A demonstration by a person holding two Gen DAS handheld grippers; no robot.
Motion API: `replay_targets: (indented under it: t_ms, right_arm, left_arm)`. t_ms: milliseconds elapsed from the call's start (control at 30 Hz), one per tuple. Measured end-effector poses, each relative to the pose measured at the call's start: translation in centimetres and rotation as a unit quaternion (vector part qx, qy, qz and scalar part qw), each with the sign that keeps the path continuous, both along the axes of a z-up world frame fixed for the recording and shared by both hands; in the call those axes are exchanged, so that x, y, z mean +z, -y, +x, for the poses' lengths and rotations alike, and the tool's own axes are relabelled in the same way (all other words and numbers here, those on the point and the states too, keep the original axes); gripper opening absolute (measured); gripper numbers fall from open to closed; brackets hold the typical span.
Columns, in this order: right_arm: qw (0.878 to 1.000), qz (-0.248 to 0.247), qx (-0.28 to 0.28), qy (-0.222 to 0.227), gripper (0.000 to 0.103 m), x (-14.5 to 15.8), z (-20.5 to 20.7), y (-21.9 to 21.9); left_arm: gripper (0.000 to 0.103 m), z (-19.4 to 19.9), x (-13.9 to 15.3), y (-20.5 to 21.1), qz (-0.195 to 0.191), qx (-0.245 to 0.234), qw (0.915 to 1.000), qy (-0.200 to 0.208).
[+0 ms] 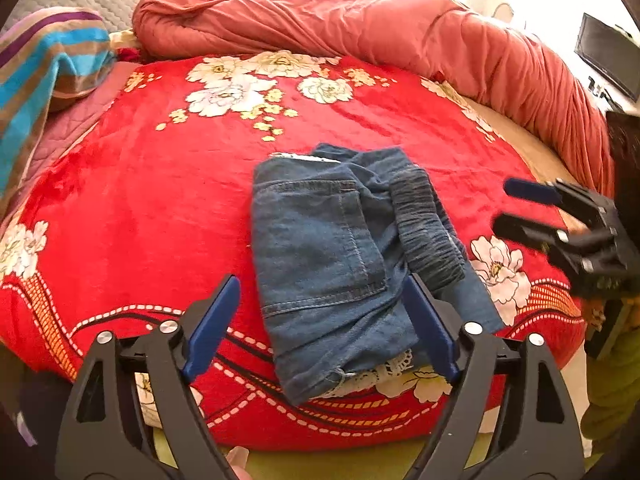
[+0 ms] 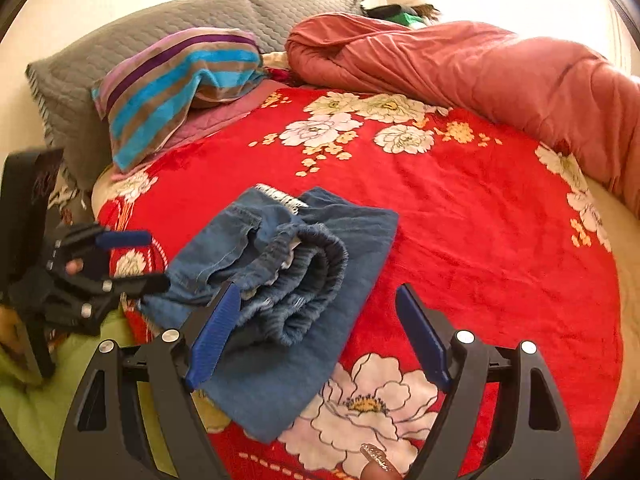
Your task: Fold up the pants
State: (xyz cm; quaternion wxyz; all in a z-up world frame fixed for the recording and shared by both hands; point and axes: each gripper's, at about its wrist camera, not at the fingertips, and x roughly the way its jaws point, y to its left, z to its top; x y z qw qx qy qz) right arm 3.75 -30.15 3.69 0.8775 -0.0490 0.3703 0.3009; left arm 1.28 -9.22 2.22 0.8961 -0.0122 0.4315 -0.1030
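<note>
The blue denim pants (image 1: 336,256) lie folded into a compact bundle on the red floral blanket (image 1: 160,200), elastic waistband on top at the right. My left gripper (image 1: 320,300) is open and empty, held just above the near edge of the bundle. My right gripper (image 2: 320,312) is open and empty, its left finger over the waistband of the pants (image 2: 288,280). Each gripper shows in the other's view: the right one (image 1: 516,204) at the right edge, the left one (image 2: 140,256) at the left edge, both with jaws apart.
A rolled salmon-red comforter (image 1: 360,28) runs along the far and right side of the bed. A striped pillow (image 2: 176,84) and grey quilted pillow (image 2: 120,48) lie at the head. A dark screen (image 1: 608,56) stands at far right. The bed's near edge is just below the grippers.
</note>
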Motion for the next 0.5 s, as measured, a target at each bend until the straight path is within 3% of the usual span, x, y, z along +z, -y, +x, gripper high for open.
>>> replay_targets:
  t_ms: [300,367,433,500]
  right_arm:
    - [0.997,-0.013,0.068,0.026,0.079,0.3,-3.1,-2.2]
    - [0.994,-0.022,0.106,0.030,0.079,0.2,-4.1,-3.5]
    - [0.989,-0.031,0.142,0.034,0.078,0.0,-5.3,-4.7]
    - [0.982,-0.037,0.180,0.035,0.066,-0.2,-6.3,-6.3]
  left_arm:
    - [0.082,-0.3,0.6,-3.7,-0.021,0.052,0.9984,0.004]
    - [0.074,-0.4,0.8,-4.6,-0.022,0.060,0.9979,0.009]
    - [0.051,-0.4,1.0,-5.4,-0.026,0.066,0.9975,0.008]
    - [0.042,-0.2,1.0,-5.9,-0.038,0.066,0.9971,0.001]
